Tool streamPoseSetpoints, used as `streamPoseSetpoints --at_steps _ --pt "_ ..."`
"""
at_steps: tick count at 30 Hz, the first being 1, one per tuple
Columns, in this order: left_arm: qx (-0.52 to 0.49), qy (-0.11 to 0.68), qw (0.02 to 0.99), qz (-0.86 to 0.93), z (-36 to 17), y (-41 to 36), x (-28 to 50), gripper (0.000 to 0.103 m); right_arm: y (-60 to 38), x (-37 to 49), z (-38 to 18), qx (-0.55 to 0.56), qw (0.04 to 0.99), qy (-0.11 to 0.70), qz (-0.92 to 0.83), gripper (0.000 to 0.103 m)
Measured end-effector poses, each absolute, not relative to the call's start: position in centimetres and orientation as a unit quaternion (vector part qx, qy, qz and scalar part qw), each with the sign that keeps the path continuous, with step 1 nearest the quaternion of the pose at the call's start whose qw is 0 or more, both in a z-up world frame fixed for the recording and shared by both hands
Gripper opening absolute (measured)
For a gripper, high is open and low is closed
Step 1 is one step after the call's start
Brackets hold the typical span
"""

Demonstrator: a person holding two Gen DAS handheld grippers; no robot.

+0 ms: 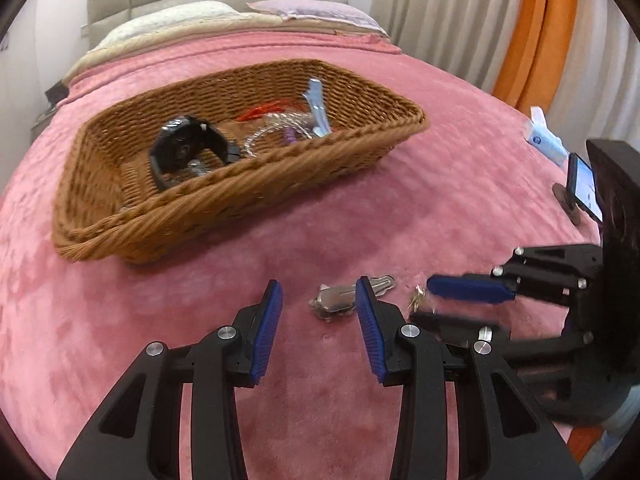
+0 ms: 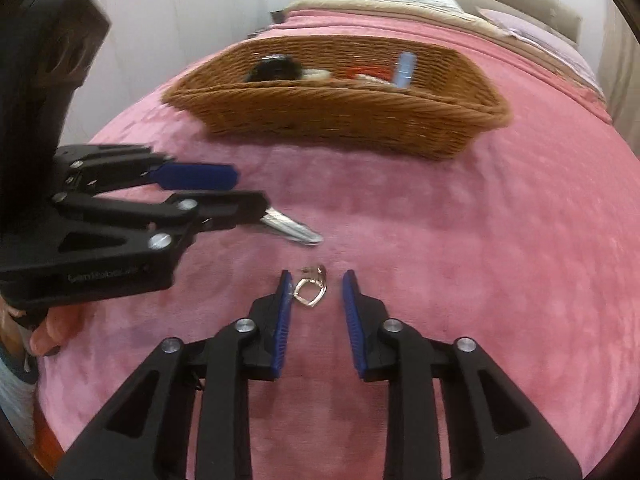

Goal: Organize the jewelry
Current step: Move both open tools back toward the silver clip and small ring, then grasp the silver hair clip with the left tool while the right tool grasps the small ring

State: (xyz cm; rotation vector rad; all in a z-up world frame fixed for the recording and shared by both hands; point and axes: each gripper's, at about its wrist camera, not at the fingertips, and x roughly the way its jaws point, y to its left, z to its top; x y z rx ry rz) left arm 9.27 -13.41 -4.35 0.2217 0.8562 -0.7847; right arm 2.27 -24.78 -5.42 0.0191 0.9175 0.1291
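A brown wicker basket (image 1: 280, 168) sits on the pink bedspread and also shows in the right wrist view (image 2: 340, 120). It holds a black watch (image 1: 188, 148), clear beads (image 1: 276, 124), a red item and a blue clip (image 1: 318, 108). My left gripper (image 1: 320, 300) is open, its fingers on either side of a silver hair clip (image 1: 340, 300), which also shows in the right wrist view (image 2: 292, 228). My right gripper (image 2: 316, 284) is open around gold earrings (image 2: 312, 290), small in the left wrist view (image 1: 418, 300).
A phone on a stand (image 1: 586, 188) and a white tube (image 1: 546, 140) lie at the right of the bed. Pillows (image 1: 240, 16) and the headboard are at the back. Orange and grey curtains (image 1: 532, 32) hang right.
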Motion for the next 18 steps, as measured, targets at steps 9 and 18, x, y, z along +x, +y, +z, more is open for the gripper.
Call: streamPoseSetpoints --at_steps 9,18 --pt "0.127 0.411 0.789 -0.438 -4.5 -14.7 6.4 0.037 -28.4 2.1 -5.1 0.054 0.895 0.440 0.047 0.020" --pt "0.133 0.413 0.809 -0.396 -4.6 -15.6 6.6 0.039 -29.7 1.6 -4.8 0.062 0.893 0.440 0.074 0.020"
